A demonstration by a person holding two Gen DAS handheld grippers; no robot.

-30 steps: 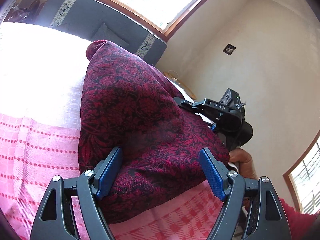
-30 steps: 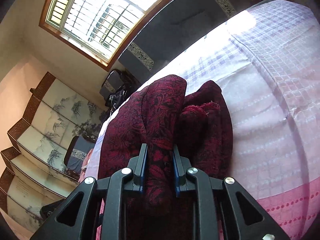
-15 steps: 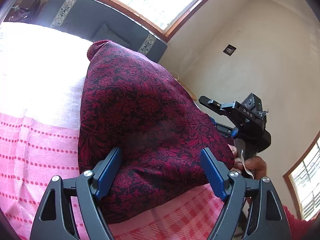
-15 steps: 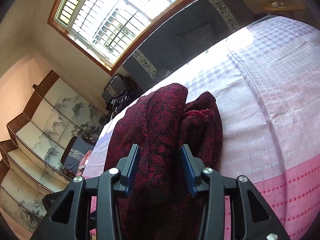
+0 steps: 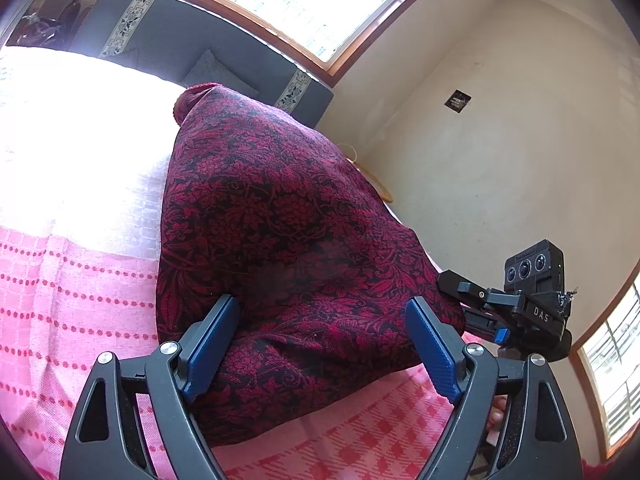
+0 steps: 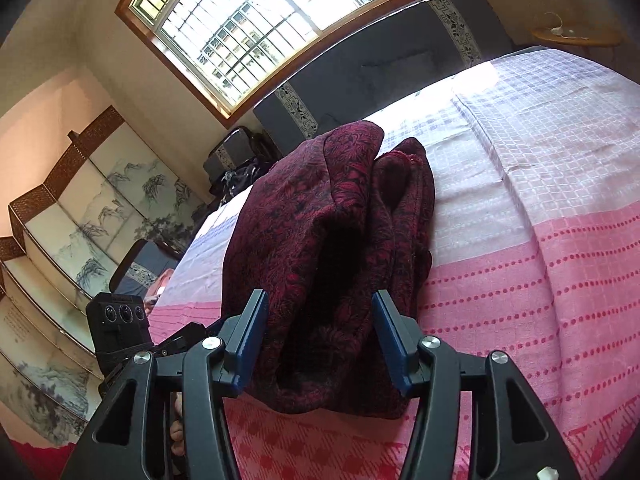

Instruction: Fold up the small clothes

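Observation:
A dark red garment with a black floral pattern (image 5: 280, 248) lies folded in a bundle on the bed's pink and white sheet (image 5: 72, 288). My left gripper (image 5: 320, 344) is open, its blue pads on either side of the bundle's near edge. In the right wrist view the same garment (image 6: 320, 248) lies in thick layers. My right gripper (image 6: 320, 340) is open with the bundle's near end between its jaws. The right gripper also shows in the left wrist view (image 5: 516, 308), at the garment's right end.
A dark grey sofa (image 6: 384, 64) stands under a window behind the bed. A painted folding screen (image 6: 80, 208) stands at the left. A round wooden side table (image 6: 576, 34) stands by the wall. The left gripper's camera body (image 6: 118, 328) is low at the left.
My right gripper has opened and let go of the garment's folded edge, then drawn back a little. The garment has settled onto the bed. My left gripper has stayed open in place.

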